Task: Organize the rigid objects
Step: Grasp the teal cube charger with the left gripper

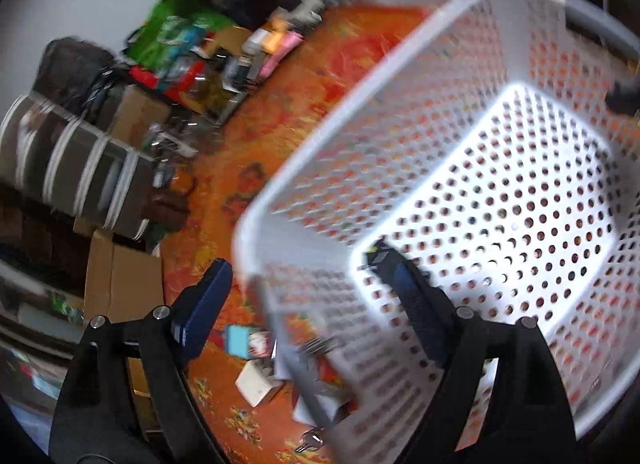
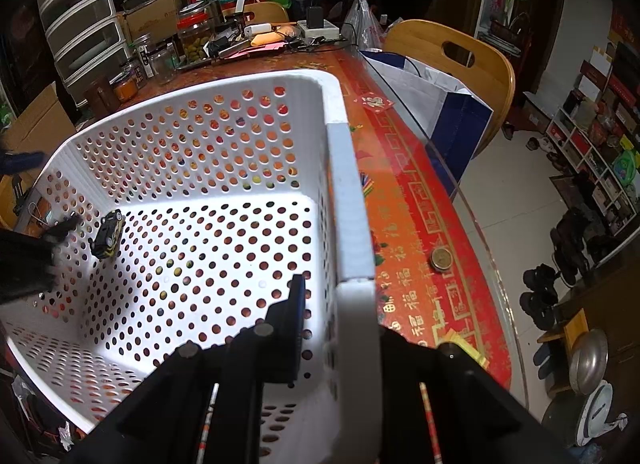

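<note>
The left gripper [image 1: 308, 296] has its blue-padded fingers [image 1: 208, 300] spread wide, straddling the near wall of the white perforated basket [image 1: 500, 192]: one finger outside over the tablecloth, the other inside, with nothing clamped. Just past the inner fingertip a small black and yellow toy car [image 1: 378, 256] lies against the basket wall close to the floor; the right wrist view shows the same car [image 2: 107, 234] more clearly, tilted against the far wall beside the dark shape of the other gripper. The right gripper [image 2: 340, 304] has one finger inside the basket and the other outside, with the white rim [image 2: 352, 200] between them; that outer finger is mostly hidden, so whether the jaws press the rim cannot be told. Around the basket, the left view, blurred, shows a small white box [image 1: 256, 382], a teal item [image 1: 240, 340] and keys [image 1: 310, 440] on the orange tablecloth [image 1: 320, 72]. Only the right view shows a round brass-coloured tin [image 2: 441, 258] on the red cloth border, jars [image 2: 194, 36], stacked clear drawers [image 2: 80, 20], a wooden chair [image 2: 460, 52] at the table edge and a blue and white bag [image 2: 436, 100] leaning there.
</note>
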Demonstrator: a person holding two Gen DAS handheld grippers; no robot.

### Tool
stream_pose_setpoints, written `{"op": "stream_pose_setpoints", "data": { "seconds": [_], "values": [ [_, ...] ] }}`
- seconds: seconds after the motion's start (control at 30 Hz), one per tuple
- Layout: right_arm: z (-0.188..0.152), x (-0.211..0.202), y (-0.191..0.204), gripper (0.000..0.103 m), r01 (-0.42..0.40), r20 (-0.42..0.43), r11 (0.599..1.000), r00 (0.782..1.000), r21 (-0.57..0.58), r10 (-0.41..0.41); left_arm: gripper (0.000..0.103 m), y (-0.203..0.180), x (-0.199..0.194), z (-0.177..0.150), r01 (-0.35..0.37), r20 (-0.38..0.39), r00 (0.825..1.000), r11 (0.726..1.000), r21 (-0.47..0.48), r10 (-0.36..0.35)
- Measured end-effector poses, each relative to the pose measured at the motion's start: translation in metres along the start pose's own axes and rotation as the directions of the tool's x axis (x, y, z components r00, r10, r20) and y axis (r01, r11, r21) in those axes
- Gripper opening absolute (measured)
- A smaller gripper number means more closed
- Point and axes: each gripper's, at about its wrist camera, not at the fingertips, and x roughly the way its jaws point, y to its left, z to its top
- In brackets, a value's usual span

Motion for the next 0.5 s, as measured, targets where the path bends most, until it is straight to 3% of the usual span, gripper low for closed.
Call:
{"op": "stream_pose_setpoints", "data": {
  "seconds": [0.13, 0.2, 0.3, 0.4, 0.5],
  "values": [
    [0.0, 0.0, 0.0, 0.012, 0.006, -0.001, 1.0, 1.0, -0.001, -0.006, 0.086, 0.079, -0.017, -0.036, 0.017, 0.038, 0.999, 0.982, -0.189, -0.01],
    [0.0, 0.0, 0.0, 0.012, 0.004, -0.001, 1.0, 1.0, 0.0, -0.004, 0.098, 0.118, -0.009, -0.06, 0.032, 0.027, 0.999, 0.963, -0.269, -0.026],
    [0.001, 0.0, 0.0, 0.011, 0.003, -0.002, 1.0, 1.0, -0.003, -0.003, 0.101, 0.162, 0.032, -0.096, 0.027, -0.045, 0.998, 0.929, -0.37, -0.047],
    [0.001, 0.0, 0.0, 0.012, 0.004, -0.001, 1.0, 1.0, -0.002, -0.004, 0.1, 0.178, 0.086, -0.128, 0.041, -0.133, 0.985, 0.896, -0.442, -0.111],
    [0.002, 0.0, 0.001, 0.012, 0.006, -0.002, 1.0, 1.0, -0.001, -0.006, 0.092, 0.189, 0.129, -0.147, 0.039, -0.188, 0.97, 0.863, -0.505, -0.154]
  ]
}}
